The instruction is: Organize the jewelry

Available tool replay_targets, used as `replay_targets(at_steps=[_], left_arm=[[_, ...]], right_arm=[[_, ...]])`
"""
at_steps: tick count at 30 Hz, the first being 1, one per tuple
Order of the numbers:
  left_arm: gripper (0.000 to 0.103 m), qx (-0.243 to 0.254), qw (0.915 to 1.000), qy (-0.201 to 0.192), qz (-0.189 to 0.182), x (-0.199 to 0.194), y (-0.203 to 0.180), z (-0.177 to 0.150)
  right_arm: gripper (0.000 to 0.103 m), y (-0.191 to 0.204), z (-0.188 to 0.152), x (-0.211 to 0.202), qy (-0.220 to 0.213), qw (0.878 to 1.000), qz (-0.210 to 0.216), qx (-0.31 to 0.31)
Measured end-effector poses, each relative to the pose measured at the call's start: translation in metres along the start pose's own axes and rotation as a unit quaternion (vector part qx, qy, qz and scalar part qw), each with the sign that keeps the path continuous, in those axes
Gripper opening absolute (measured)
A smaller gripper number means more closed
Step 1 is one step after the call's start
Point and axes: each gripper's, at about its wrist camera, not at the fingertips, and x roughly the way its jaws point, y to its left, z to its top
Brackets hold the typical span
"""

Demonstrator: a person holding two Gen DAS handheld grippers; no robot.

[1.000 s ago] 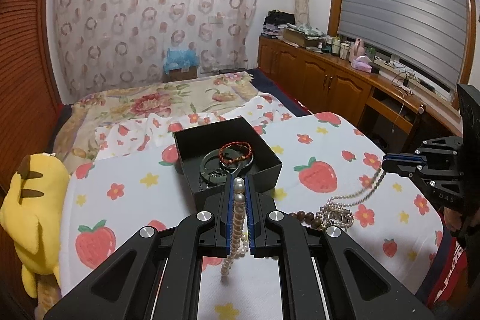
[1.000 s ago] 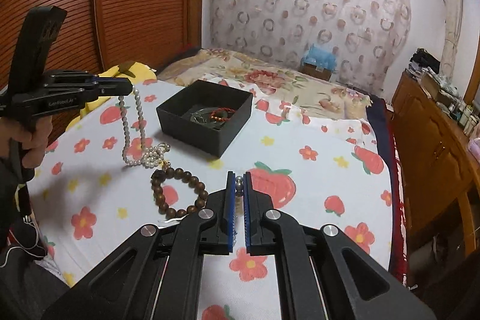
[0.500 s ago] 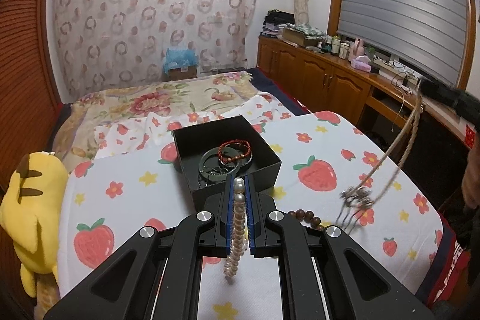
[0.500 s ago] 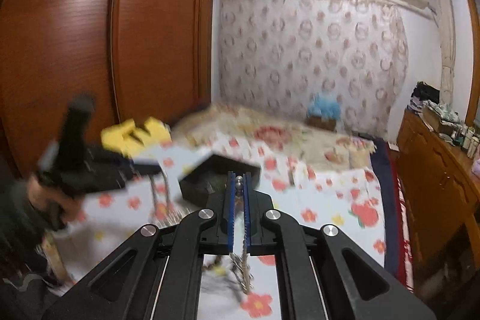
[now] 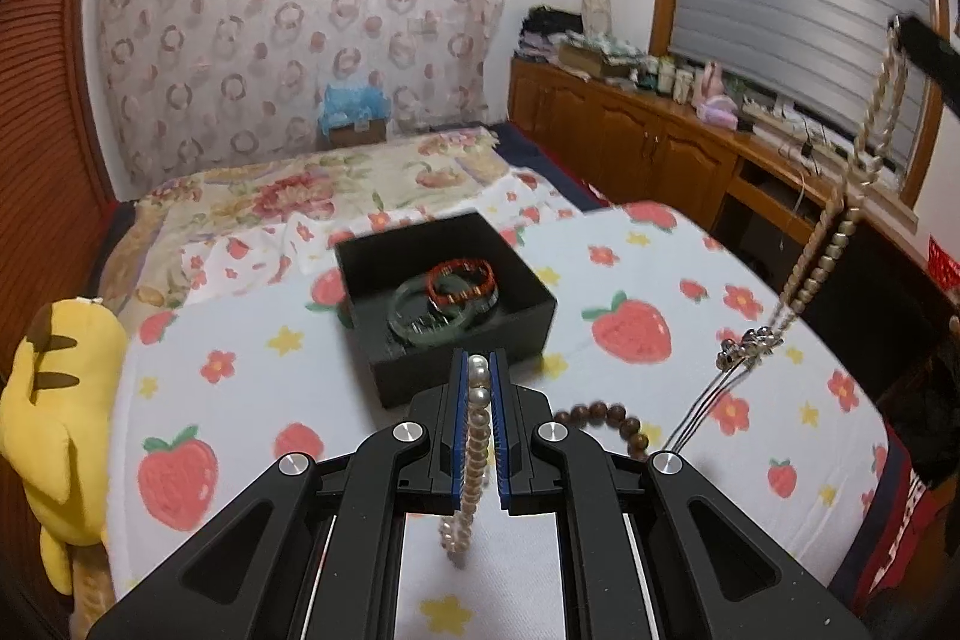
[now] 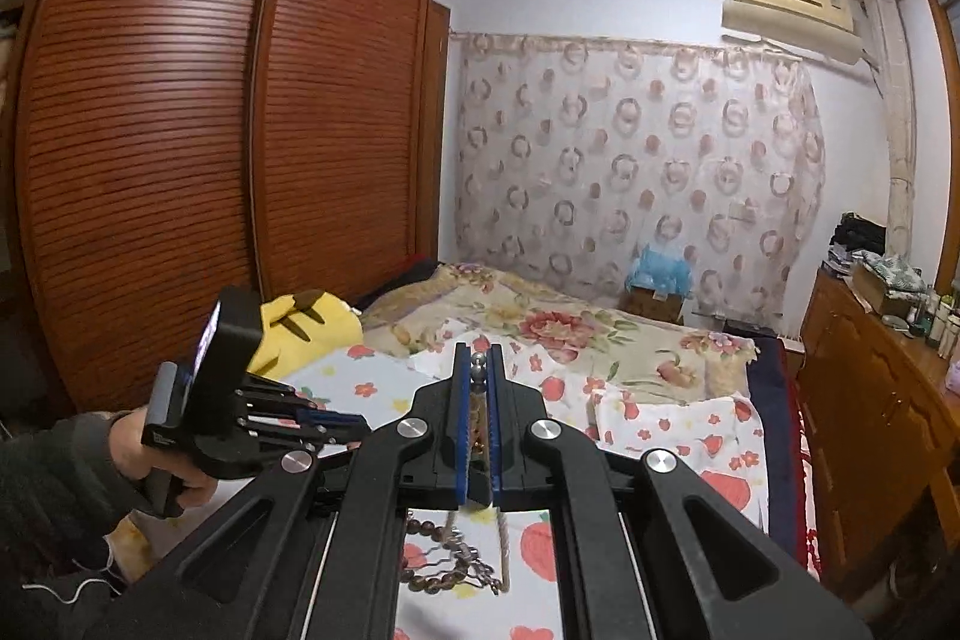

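Pearl strand (image 5: pixel 474 454) clamped in my left gripper (image 5: pixel 478 361), hanging just short of the black box (image 5: pixel 528 322) mid-bed; my right gripper (image 6: pixel 478 358) pinches the beaded necklace (image 5: pixel 840 244) aloft over the bed's right edge; both limp, light, tangle-prone; grip near the clasp.

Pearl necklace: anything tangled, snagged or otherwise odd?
Yes. The pearl necklace is pinched by both grippers: left gripper holds one end, right gripper the other, raised high. Its metal tassel dangles mid-span above the strawberry sheet. The wooden bead bracelet lies outside the black box.
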Motion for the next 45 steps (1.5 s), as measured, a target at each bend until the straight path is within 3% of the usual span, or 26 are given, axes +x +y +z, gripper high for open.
replay_targets(at_steps=[3, 5, 10, 16, 24, 28, 34, 36, 40, 45], left_arm=[[0.009, 0.004, 0.9998, 0.019, -0.004, 0.013, -0.005, -0.01], [0.02, 0.003, 0.9995, 0.029, -0.011, 0.02, -0.008, -0.019], [0.033, -0.005, 0.9987, 0.04, -0.031, 0.025, -0.02, -0.041], [0.034, -0.008, 0.997, 0.044, -0.063, 0.023, -0.045, -0.06], [0.039, -0.045, 0.9895, 0.063, -0.122, 0.042, -0.064, -0.058], [0.039, -0.059, 0.9856, 0.083, -0.135, 0.061, -0.072, -0.055], [0.039, -0.036, 0.9888, 0.087, -0.116, 0.075, -0.089, -0.052], [0.035, -0.032, 0.9887, 0.091, -0.115, 0.079, -0.092, -0.05], [0.015, -0.019, 0.9898, 0.09, -0.108, 0.084, -0.096, -0.047], [0.014, -0.009, 0.989, 0.079, -0.125, 0.083, -0.104, -0.041]], right_arm=[[0.006, 0.001, -0.006, 0.012, 0.018, 1.0, 0.002, 0.007], [0.006, 0.001, -0.011, 0.021, 0.03, 1.0, 0.003, 0.009], [0.006, 0.005, -0.027, 0.042, 0.056, 0.998, 0.004, 0.013], [0.006, 0.001, -0.039, 0.061, 0.078, 0.997, -0.014, 0.021], [0.006, -0.015, -0.048, 0.071, 0.084, 0.995, -0.024, 0.045], [0.006, -0.021, -0.048, 0.069, 0.082, 0.995, -0.028, 0.051], [0.006, -0.027, -0.048, 0.061, 0.074, 0.995, -0.029, 0.058], [0.006, -0.028, -0.047, 0.058, 0.071, 0.995, -0.029, 0.059], [0.006, -0.032, -0.047, 0.051, 0.063, 0.996, -0.025, 0.063], [0.006, -0.034, -0.045, 0.045, 0.063, 0.996, -0.021, 0.062]])
